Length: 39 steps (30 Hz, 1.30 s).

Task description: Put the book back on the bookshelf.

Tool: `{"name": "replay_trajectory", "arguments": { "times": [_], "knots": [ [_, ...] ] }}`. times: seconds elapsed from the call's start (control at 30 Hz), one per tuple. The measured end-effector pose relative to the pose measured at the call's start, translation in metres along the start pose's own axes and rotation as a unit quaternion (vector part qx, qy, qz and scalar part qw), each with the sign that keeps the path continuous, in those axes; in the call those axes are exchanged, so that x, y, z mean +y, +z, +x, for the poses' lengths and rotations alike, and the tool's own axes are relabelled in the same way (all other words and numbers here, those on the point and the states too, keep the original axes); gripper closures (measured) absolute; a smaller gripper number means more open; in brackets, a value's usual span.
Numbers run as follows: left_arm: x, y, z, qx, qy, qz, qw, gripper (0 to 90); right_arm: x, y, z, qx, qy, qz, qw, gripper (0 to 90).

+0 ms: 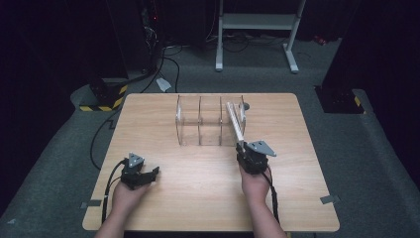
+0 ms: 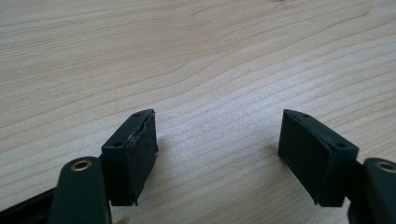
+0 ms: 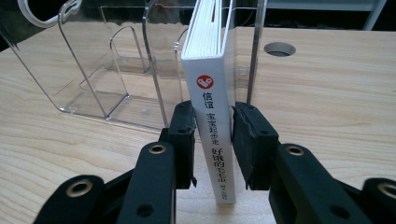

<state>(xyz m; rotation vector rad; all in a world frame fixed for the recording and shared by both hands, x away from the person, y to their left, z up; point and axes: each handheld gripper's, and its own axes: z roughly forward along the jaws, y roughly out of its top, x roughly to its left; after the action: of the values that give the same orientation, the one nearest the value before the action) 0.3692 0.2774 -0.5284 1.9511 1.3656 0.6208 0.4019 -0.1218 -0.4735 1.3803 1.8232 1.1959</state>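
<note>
Book's [image 3: 212, 93] far end hidden inside clear rack [image 3: 107, 70]; lower spine cut off. Right tool [image 3: 214, 140] pinches the spine, pointing forward. Left tool [image 2: 217, 154] spread, resting on tabletop [image 2: 187, 56].

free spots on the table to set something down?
Bare wood between the left gripper and right gripper, and left of the clear rack. Its two left slots are empty. Crowded at the right slot, around the book.
</note>
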Motion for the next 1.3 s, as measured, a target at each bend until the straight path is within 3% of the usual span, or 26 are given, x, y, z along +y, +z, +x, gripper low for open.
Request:
{"name": "replay_trajectory", "arguments": {
  "times": [0.3,0.7,1.3],
  "knots": [
    [0.0,0.0,0.0,0.0,0.0,-0.001,1.0,28.1,-0.004,0.002,0.005,-0.006,0.026,-0.002,0.9996,69.6],
    [0.0,0.0,0.0,0.0,0.0,0.0,1.0,28.0,-0.006,-0.004,0.006,0.0,0.012,-0.005,0.9999,68.4],
    [0.0,0.0,0.0,0.0,0.0,0.0,1.0,28.1,0.0,-0.007,0.0,0.009,0.021,-0.008,0.9997,72.5]
  ]
}}
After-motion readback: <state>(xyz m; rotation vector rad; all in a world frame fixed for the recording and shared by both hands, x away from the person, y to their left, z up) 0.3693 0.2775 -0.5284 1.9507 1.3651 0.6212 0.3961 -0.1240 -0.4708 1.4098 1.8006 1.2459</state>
